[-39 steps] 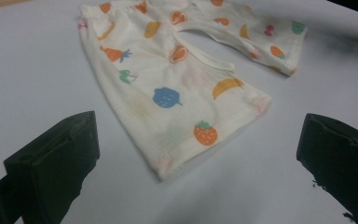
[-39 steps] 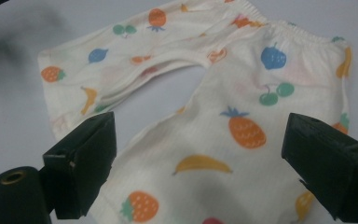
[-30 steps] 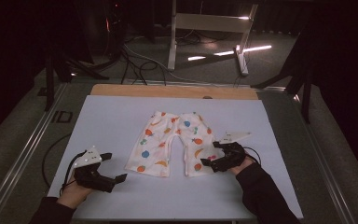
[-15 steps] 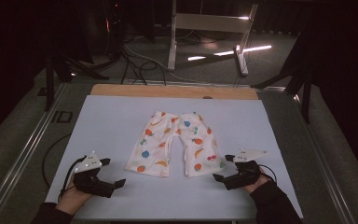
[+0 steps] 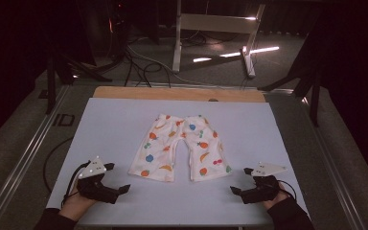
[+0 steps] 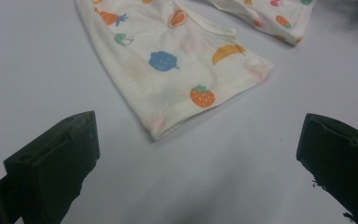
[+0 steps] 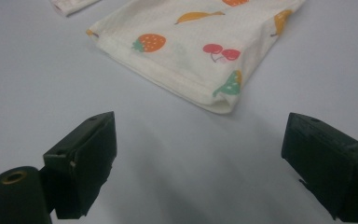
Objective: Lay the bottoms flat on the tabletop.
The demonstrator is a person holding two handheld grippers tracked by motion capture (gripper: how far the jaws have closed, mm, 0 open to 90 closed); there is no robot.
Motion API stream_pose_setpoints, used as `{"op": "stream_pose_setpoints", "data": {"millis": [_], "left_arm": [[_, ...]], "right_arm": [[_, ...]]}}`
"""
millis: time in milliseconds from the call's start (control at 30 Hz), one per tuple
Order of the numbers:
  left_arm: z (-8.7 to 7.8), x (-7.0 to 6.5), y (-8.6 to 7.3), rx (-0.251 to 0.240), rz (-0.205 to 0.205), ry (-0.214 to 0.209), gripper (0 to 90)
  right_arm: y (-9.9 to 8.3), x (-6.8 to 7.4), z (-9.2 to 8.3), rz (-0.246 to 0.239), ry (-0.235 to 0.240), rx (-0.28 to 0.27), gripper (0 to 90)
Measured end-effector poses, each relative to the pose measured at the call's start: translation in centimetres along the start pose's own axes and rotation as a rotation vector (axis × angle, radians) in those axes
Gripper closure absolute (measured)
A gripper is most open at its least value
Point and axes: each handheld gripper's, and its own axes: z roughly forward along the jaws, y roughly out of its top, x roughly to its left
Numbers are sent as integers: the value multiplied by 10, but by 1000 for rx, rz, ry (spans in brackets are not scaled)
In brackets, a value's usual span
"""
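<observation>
While held wide open and empty, pictured low over the mat (image 5: 105, 124): left gripper (image 5: 119, 178) at 7 o'clock, right gripper (image 5: 238, 180) at 5 o'clock. Spread flat at mat centre, waist toward 12 o'clock and both leg hems toward 6: shorts (image 5: 179, 146), touched by neither claw.

Seen along the left gripper's (image 6: 191, 158) own jaws, just ahead at 12 o'clock: one hem corner of the shorts (image 6: 168, 79), clear of both jaws. Seen along the right gripper's (image 7: 200, 158), at 12 to 1 o'clock: the other leg's hem (image 7: 200, 56), likewise apart from the jaws.

Judged most likely to go wrong from here: closing on the top layer alone, since thin cloth lies tight against the mat and offers no raised edge, so could peel open rather than lift whole. Could also push the hem toward 12 o'clock and bunch it, if driven in too flat with a jaw scraping the mat. Could skew the garment, if gripped at unequal points on the two legs or lifted one side first. Could miss altogether, if shut early, short of the hem. Best avoided by coming down onto each corner before closing, both sides together.
</observation>
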Motion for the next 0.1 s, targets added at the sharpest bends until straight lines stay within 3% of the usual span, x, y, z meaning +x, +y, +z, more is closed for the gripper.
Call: {"op": "stream_pose_setpoints", "data": {"millis": [100], "left_arm": [[0,-1,0,-2,0,-3,1]], "right_arm": [[1,0,3,-10,4,1,103]]}}
